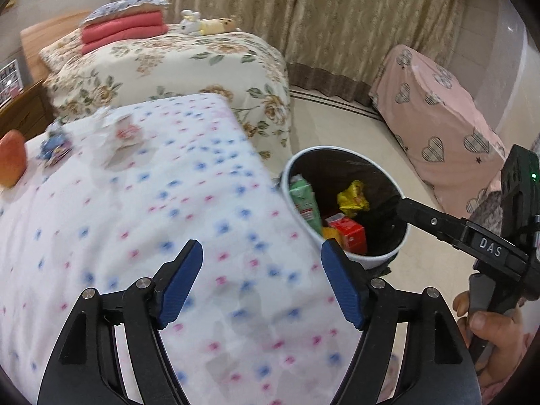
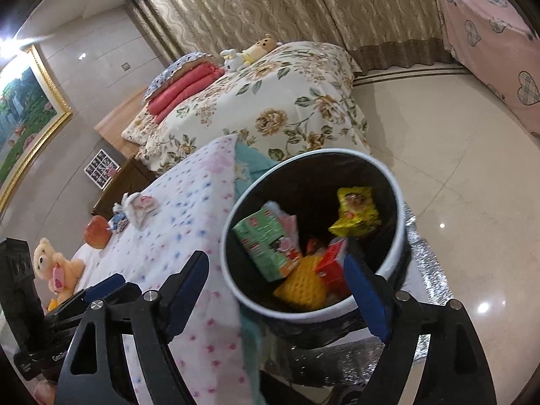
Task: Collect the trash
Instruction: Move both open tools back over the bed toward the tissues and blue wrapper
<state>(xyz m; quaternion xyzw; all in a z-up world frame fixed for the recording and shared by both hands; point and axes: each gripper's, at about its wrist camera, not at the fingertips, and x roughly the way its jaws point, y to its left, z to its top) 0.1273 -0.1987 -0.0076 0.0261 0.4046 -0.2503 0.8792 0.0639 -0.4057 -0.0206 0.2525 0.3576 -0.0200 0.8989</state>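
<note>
A white-rimmed bin (image 2: 398, 195) with a black liner stands on the floor beside the dotted bed cover (image 1: 135, 222). Inside lie a green carton (image 2: 266, 246), a yellow wrapper (image 2: 357, 211), a red carton (image 2: 332, 263) and a yellow mesh piece (image 2: 303, 283). My right gripper (image 2: 275, 271) hangs open over the bin's near rim, nothing between its pads. My left gripper (image 1: 262, 249) is open and empty above the bed cover, left of the bin (image 1: 401, 195). Far back on the cover lie crumpled white paper (image 1: 118, 135) and a blue wrapper (image 1: 54, 145).
An apple (image 1: 11, 163) and a teddy bear (image 2: 55, 266) sit on the dotted cover. Behind it is a floral bed (image 1: 175, 64) and a wooden nightstand (image 1: 23, 108). Pink heart-patterned furniture (image 1: 438, 121) stands right. Silver matting (image 2: 422, 270) lies under the bin on the tiled floor.
</note>
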